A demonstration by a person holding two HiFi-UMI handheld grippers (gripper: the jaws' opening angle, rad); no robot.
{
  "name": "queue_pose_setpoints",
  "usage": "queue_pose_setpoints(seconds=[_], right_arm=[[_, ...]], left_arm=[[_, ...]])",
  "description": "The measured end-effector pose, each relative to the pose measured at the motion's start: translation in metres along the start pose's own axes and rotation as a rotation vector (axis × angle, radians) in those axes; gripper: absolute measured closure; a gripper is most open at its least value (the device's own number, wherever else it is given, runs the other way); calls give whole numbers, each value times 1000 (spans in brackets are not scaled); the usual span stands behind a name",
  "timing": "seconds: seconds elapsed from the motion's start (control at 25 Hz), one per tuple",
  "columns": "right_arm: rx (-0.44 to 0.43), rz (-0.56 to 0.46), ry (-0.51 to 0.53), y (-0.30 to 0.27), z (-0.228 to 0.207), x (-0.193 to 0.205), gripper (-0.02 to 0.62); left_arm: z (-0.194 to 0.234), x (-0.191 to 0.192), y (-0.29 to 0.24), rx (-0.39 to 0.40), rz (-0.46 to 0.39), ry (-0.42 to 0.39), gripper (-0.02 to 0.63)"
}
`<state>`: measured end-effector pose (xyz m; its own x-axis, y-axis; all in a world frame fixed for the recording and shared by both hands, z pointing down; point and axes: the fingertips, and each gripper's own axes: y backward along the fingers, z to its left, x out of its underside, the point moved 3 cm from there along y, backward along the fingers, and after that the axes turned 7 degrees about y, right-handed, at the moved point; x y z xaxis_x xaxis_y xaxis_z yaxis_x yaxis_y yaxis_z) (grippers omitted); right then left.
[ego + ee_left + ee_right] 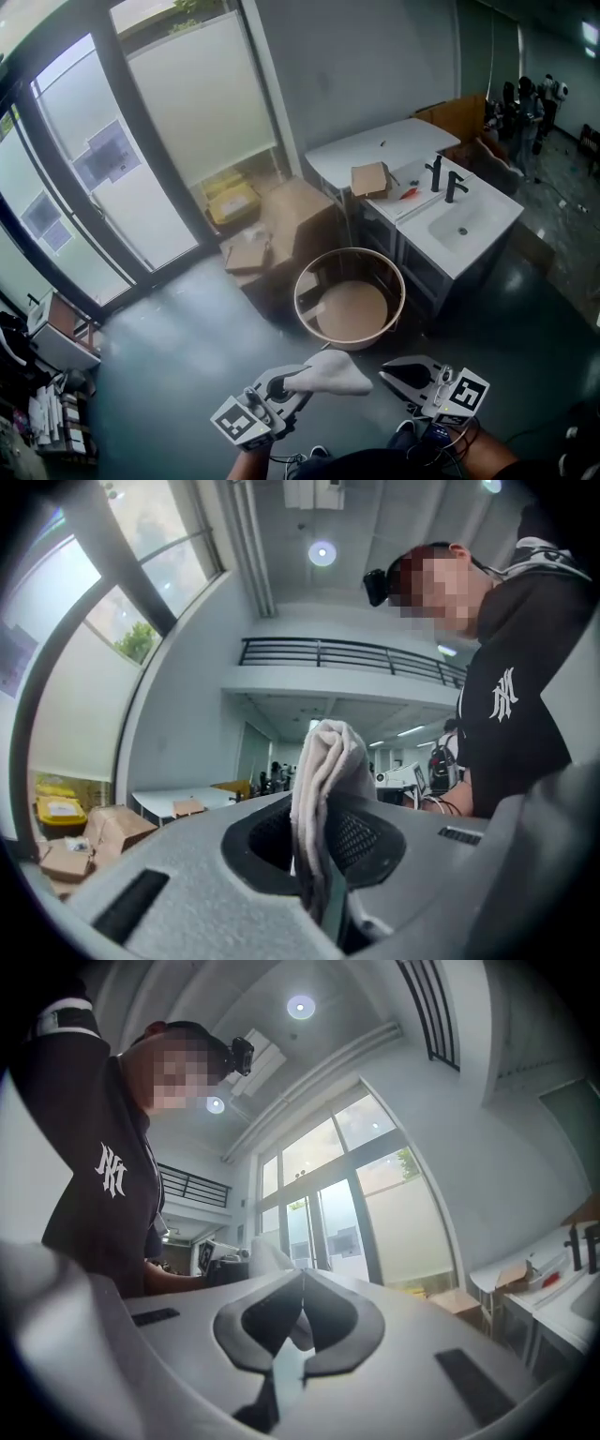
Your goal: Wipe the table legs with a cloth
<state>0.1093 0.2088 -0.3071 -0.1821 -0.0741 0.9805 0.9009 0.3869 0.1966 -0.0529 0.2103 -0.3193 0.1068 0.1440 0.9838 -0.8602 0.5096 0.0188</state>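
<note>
The left gripper clamps a pale folded cloth, held above the dark floor near the person. The right gripper, just beside it, has its jaws pressed together on nothing. The white table stands well apart.

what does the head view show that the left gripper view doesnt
Only the head view: the round wooden table, the white sink cabinet with black taps, the dark floor and the right claw.

Only the left gripper view: a ceiling light and a balcony railing, since this camera looks upward.

Both: the left claw shut on the white cloth, and cardboard boxes.
</note>
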Motion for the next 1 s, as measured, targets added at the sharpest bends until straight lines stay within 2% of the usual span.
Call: queue_pose_setpoints(seconds=[0.2, 0.36, 0.44, 0.64, 0.84, 1.0], right_arm=[[151, 77, 12, -47, 59, 27, 591], [234, 168, -32, -56, 103, 47, 591], [257, 180, -60, -60, 118, 53, 591], [264, 183, -66, -63, 140, 57, 591], [239, 136, -82, -64, 154, 64, 591], [207, 138, -64, -68, 171, 63, 592]], left_arm=[[15, 18, 86, 112, 17, 46, 568], [40, 56, 152, 86, 52, 155, 568], [46, 67, 176, 73, 62, 195, 568], [39, 69, 196, 114, 38, 231, 568], [17, 59, 190, 128, 36, 155, 568], [14, 62, 196, 149, 63, 164, 568]])
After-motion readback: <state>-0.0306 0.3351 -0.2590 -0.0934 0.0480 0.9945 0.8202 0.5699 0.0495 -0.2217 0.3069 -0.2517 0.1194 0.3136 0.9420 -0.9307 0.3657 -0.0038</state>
